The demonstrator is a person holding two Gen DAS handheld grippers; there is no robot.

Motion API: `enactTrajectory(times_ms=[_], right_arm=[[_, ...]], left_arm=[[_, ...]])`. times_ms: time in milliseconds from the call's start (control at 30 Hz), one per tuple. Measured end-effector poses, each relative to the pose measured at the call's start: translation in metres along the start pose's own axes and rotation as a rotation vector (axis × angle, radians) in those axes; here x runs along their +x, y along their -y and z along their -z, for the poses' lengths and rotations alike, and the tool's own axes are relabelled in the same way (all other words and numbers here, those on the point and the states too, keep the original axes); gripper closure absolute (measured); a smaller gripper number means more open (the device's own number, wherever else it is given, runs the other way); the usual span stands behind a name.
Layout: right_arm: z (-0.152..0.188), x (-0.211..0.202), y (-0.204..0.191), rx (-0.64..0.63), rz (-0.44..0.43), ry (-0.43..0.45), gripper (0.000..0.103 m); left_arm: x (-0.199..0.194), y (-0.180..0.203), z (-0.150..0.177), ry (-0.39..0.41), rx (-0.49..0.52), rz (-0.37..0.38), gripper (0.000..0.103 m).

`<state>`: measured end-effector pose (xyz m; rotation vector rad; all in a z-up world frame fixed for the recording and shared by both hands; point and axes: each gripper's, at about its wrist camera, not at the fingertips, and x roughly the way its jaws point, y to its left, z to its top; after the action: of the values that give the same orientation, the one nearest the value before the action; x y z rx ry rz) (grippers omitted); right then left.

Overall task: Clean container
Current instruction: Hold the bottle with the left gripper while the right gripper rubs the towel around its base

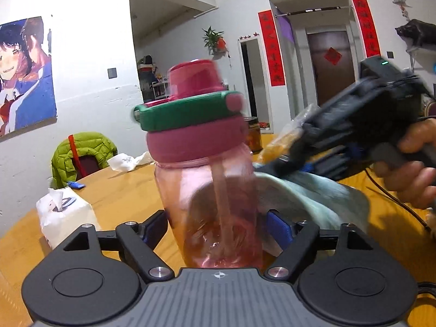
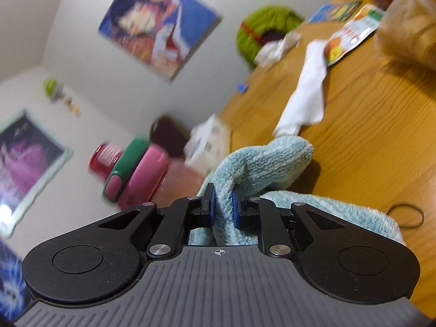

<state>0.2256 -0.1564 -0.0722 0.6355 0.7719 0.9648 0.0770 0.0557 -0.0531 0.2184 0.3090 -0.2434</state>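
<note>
A clear pink water bottle [image 1: 209,204] with a pink lid and green ring stands upright between the fingers of my left gripper [image 1: 218,227], which is shut on its body. My right gripper [image 2: 223,204] is shut on a light blue towel [image 2: 261,163]. In the left wrist view the right gripper [image 1: 275,163] presses the towel [image 1: 308,199] against the bottle's right side. In the right wrist view the bottle [image 2: 141,169] lies just left of the towel.
The wooden table [image 2: 368,125] holds a tissue box [image 1: 64,215], a white cloth [image 2: 305,95], crumpled tissue [image 1: 130,160], a jar [image 1: 253,133], snack packets [image 2: 351,32] and a black cable [image 2: 406,215]. A green jacket [image 1: 84,152] hangs on a chair behind it.
</note>
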Motion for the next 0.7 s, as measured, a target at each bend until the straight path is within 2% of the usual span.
enactTrajectory(times_ms=[33, 133, 267, 300, 367, 467, 533, 600, 700], right_arm=[[0.001, -0.001, -0.004, -0.023, -0.001, -0.027, 0.085], [0.005, -0.001, -0.012, -0.071, 0.049, -0.024, 0.084], [0.005, -0.002, -0.007, -0.045, 0.058, 0.002, 0.084], [0.005, -0.006, -0.009, -0.044, 0.032, 0.032, 0.084], [0.004, -0.020, -0.012, -0.035, -0.077, 0.112, 0.084], [0.003, -0.037, -0.006, 0.056, -0.255, 0.221, 0.084], [0.002, -0.032, 0.006, 0.135, -0.307, 0.194, 0.084], [0.004, -0.017, 0.013, 0.168, -0.249, 0.126, 0.084], [0.009, 0.005, 0.020, 0.174, -0.039, 0.025, 0.084]], left_arm=[[0.001, -0.001, 0.000, 0.000, -0.007, 0.007, 0.029], [0.002, 0.000, 0.000, 0.003, 0.002, 0.007, 0.029], [0.002, 0.003, 0.001, 0.006, 0.001, 0.014, 0.029], [0.003, 0.002, 0.001, 0.006, 0.000, 0.014, 0.029], [0.003, 0.002, 0.001, 0.007, 0.000, 0.012, 0.029], [0.004, 0.003, 0.002, 0.009, 0.002, 0.011, 0.029], [0.004, 0.003, 0.003, 0.010, 0.002, 0.011, 0.029], [0.004, 0.003, 0.003, 0.012, 0.001, 0.013, 0.029], [0.004, 0.004, 0.004, 0.013, 0.002, 0.012, 0.029]])
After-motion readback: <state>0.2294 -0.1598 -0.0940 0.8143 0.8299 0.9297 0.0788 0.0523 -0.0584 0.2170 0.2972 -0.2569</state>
